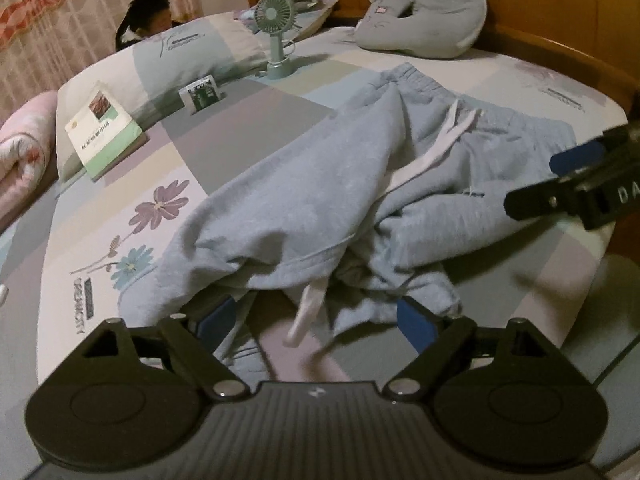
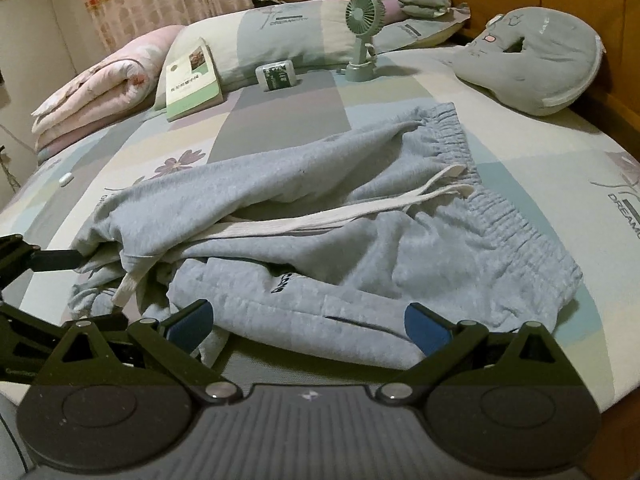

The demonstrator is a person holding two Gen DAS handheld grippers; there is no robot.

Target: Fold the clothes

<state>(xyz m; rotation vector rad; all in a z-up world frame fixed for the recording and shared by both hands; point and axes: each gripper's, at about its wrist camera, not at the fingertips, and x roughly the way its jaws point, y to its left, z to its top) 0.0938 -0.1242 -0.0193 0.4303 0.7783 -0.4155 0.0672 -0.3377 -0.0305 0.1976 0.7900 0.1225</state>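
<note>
- Bedroom scene: a bed with a pastel patchwork floral sheet [image 2: 280,116] carries the work, a wooden headboard behind it.
- Pale blue fleece drawstring shorts [image 2: 360,248] lie rumpled near the bed's front edge, one side flopped over the other, white drawstring [image 2: 320,220] trailing across the middle.
- Left tongs [image 1: 320,316] stand wide at the near hem, gripping nothing; a cord end dangles between them, so closing now risks pinching cord, not cloth.
- Right tongs [image 2: 308,324] also stand wide, empty, at the near edge of the shorts.
- A one-sided pull could drag the bunched layers off the bed.
- Green desk fan [image 2: 362,36], green-covered book [image 2: 192,80] and grey plush cushion [image 2: 532,68] sit well apart.
</note>
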